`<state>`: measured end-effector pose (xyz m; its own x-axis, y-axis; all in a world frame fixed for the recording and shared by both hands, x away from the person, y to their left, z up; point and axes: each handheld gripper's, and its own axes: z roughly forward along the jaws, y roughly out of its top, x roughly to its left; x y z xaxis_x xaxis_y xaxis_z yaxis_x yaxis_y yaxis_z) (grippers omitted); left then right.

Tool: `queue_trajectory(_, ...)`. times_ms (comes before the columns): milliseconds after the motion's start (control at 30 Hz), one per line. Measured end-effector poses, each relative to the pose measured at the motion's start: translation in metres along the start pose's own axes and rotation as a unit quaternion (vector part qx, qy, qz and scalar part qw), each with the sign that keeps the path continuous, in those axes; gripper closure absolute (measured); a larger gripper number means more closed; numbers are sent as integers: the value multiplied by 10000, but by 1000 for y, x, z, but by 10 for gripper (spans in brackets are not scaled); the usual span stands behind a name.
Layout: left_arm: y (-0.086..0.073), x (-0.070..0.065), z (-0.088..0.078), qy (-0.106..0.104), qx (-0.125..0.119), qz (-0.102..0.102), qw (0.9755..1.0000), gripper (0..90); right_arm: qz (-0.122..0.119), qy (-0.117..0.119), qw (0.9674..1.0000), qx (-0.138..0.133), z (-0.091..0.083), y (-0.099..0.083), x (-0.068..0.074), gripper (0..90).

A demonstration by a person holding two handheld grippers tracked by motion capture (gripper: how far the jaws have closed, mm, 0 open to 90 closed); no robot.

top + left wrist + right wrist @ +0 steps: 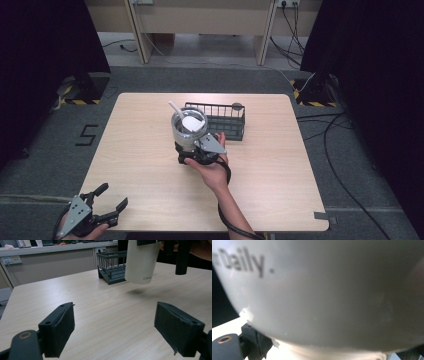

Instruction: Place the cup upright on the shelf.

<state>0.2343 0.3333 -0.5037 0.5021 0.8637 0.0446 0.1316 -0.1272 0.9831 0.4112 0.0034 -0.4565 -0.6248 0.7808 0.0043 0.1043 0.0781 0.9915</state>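
- The right tool (192, 150) sits near the middle of the tabletop (150, 165), its jaws closed around a white cup (188, 129) and holding it clear of the wood; the left gripper view shows the cup's shadow on the surface beneath it.
- The cup stands upright, with a white stick or straw (176, 108) leaning out of its mouth toward 11 o'clock.
- In the right gripper view the cup's wall (324, 290) sits hard against the lens, with the printed word "Daily." readable on it.
- A dark wire rack (222, 120) rests on the tabletop just beside the cup, at about 2 o'clock from it; whether the two touch cannot be told.
- The rack is the nearest thing on the cup's far side, blocking that direction.
- The left tool (111, 200) is at the tabletop's near edge, around 7 o'clock from the cup and well apart from it, its jaws spread wide with nothing between them.
- From the left gripper view, bare wood lies between those jaws and the cup (141, 262) and rack (111, 267) ahead.
- Cables (340, 150) trail over the grey floor at 3 o'clock from the tabletop.
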Motion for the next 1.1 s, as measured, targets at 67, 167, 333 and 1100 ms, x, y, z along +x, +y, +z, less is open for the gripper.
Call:
queue_trajectory(67,0,0,0,2,-8,-7,10000,160,34,-26,10000,2,0,1,-1,98)
queue_trajectory(167,0,0,0,4,-8,-9,10000,160,43,-62,10000,-15,-1,4,-4,98)
queue_trajectory(333,0,0,0,5,-11,-10,10000,160,93,-123,9999,-55,-2,8,-9,98)
queue_trajectory(1100,0,0,0,8,0,-30,10000,160,195,-447,9986,-222,-8,24,-35,98)
